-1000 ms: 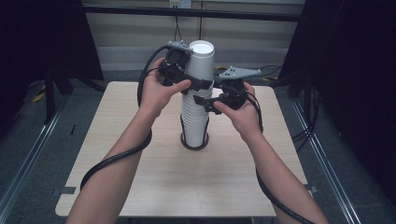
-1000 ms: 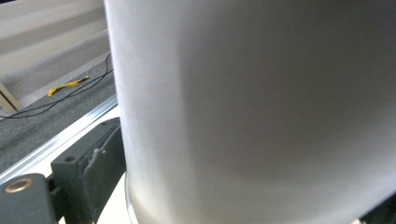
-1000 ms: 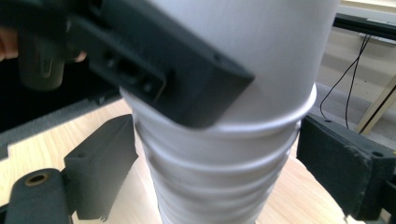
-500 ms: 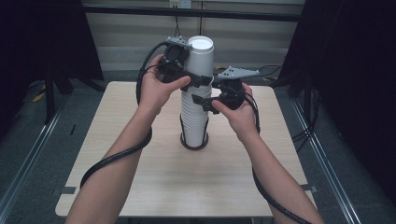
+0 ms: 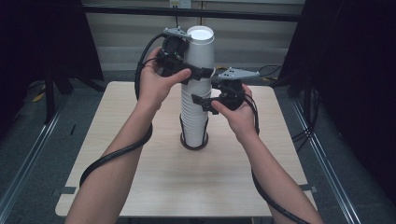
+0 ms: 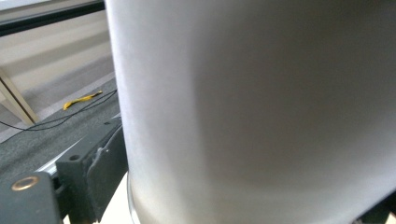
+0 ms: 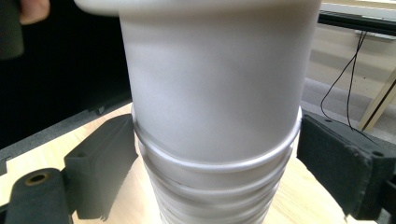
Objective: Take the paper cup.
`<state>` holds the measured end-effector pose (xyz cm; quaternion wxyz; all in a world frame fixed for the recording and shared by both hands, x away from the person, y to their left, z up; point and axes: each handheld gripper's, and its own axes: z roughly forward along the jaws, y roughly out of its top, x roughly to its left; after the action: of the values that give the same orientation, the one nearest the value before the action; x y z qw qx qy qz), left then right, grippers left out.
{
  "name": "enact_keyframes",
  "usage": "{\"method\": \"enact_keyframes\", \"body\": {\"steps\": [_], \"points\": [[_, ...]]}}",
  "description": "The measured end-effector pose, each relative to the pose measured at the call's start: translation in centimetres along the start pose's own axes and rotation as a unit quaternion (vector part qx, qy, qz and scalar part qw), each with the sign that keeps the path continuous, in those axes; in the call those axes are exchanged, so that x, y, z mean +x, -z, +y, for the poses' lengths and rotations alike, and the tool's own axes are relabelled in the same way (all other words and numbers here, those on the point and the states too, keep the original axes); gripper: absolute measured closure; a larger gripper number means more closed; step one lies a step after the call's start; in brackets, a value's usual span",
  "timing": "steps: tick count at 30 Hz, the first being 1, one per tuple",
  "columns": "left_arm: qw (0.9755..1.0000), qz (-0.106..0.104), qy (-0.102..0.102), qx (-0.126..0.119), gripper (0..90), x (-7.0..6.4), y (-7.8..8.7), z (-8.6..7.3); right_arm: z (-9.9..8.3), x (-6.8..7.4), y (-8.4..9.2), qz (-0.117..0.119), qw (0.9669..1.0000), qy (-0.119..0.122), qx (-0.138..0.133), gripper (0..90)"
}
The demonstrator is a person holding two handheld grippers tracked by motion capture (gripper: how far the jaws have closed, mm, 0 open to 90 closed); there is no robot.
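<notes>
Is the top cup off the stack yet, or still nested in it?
Still nested. In the high view the top cup, gripped by the left hand-held gripper, has its lower part inside the stack of cups.

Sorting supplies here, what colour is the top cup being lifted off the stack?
Plain white, no pattern. The top cup shows best in the high view.

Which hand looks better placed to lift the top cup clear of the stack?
Left: its hand-held gripper already clasps the top cup, while the right hand-held gripper flanks the stack lower down.
</notes>
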<state>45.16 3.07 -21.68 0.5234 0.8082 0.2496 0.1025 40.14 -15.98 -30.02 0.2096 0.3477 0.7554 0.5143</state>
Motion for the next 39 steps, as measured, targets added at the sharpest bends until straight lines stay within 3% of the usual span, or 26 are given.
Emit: {"method": "enact_keyframes", "body": {"steps": [7, 23, 39], "points": [[0.9999, 0.004, 0.011, -0.008, 9.6, 0.1, 0.5, 0.5, -0.1, 0.0, -0.1, -0.002, 1.0000, 0.003, 0.002, 12.6], [0.9995, 0.013, 0.014, -0.025, 9.8, 0.3, 1.3, 1.3, -0.3, 0.0, 0.2, -0.004, 0.9999, 0.010, 0.004, 13.1], [0.9991, 0.002, 0.021, -0.038, 10.3, 0.5, 2.3, 1.5, -0.6, -0.1, 0.4, -0.004, 0.9999, 0.011, 0.009, 13.1]]}}
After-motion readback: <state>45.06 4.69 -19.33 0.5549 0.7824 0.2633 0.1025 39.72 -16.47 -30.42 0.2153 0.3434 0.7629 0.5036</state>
